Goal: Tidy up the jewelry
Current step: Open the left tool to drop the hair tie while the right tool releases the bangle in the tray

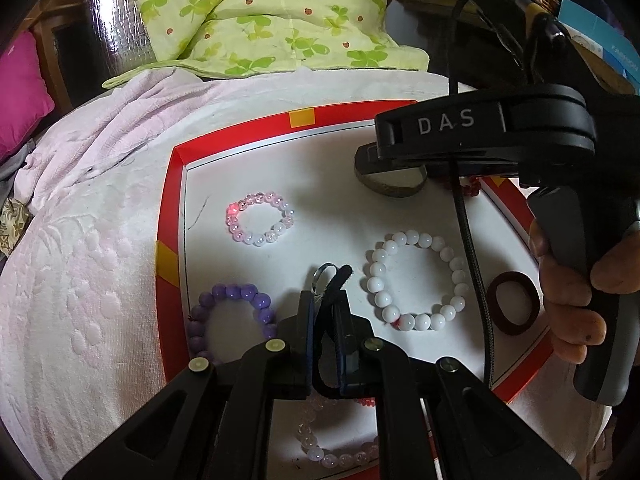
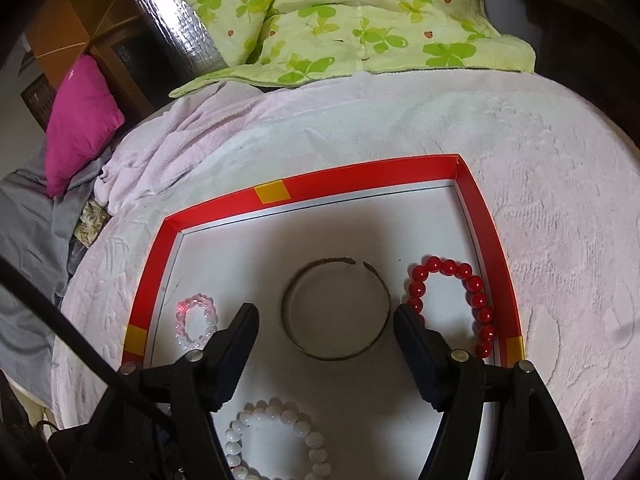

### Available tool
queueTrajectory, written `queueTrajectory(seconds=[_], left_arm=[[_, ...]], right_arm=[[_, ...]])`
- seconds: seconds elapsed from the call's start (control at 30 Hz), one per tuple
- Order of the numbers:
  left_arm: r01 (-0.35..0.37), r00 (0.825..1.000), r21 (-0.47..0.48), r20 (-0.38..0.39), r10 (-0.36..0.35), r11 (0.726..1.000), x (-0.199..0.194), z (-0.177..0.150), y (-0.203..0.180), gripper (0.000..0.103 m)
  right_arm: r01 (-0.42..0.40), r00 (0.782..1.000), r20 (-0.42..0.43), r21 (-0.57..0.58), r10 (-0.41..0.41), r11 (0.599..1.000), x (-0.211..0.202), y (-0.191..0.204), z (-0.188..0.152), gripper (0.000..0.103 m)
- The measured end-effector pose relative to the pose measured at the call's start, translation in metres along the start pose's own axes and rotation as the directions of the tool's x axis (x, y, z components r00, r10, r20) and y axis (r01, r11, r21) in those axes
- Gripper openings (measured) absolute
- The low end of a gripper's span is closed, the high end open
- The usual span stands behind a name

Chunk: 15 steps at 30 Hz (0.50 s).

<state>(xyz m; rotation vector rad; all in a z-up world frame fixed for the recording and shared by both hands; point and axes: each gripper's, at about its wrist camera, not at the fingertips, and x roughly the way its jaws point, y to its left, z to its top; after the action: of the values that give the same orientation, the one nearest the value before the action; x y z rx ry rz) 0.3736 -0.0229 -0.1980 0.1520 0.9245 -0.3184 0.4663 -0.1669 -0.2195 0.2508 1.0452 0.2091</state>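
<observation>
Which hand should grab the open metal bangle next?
Right, probably. The right tongs stand open, with the metal bangle lying between their tips in the red-rimmed tray. The left tongs are shut on a black band and small ring.

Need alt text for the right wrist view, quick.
Open right claw hovers over a thin metal bangle lying in a red-rimmed white tray. Red bead bracelet to its right, pink one left, white one nearest.

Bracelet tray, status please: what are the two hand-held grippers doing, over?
Left hand-held gripper shut on a black band and metal ring. Right hand-held gripper open over metal bangle. Red tray: nothing blocking.
</observation>
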Motion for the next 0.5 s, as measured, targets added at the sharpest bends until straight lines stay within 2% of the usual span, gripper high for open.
queueTrajectory(seconds=[0.1,0.17,0.23,0.27,0.33,0.5], left_arm=[[-0.004,1.000,0.004,-0.005,0.004,1.000,-0.001,0.000,0.000,0.011],[-0.013,1.000,0.008,-0.007,0.013,1.000,-0.003,0.000,-0.001,0.015],[-0.026,1.000,0.010,0.003,0.026,1.000,-0.009,0.001,-0.002,0.031],[-0.033,0.999,0.012,0.012,0.033,0.999,-0.013,-0.001,-0.003,0.035],[-0.055,0.998,0.020,0.036,0.054,0.998,-0.024,-0.001,-0.005,0.050],[-0.094,0.989,0.031,0.113,0.090,0.995,-0.061,0.000,-0.012,0.064]], right_arm=[[-0.002,1.000,0.000,0.007,0.002,1.000,-0.002,-0.001,-0.001,0.073],[-0.009,1.000,0.002,0.017,0.009,1.000,-0.004,-0.003,-0.003,0.074],[-0.023,1.000,0.010,0.033,0.022,0.999,-0.008,-0.005,-0.005,0.074],[-0.029,0.999,0.018,0.039,0.028,0.999,-0.012,-0.006,-0.006,0.074],[-0.038,0.999,0.039,0.040,0.037,0.998,-0.022,-0.006,-0.009,0.074],[-0.036,0.996,0.087,0.002,0.036,0.999,-0.057,0.000,-0.023,0.074]])
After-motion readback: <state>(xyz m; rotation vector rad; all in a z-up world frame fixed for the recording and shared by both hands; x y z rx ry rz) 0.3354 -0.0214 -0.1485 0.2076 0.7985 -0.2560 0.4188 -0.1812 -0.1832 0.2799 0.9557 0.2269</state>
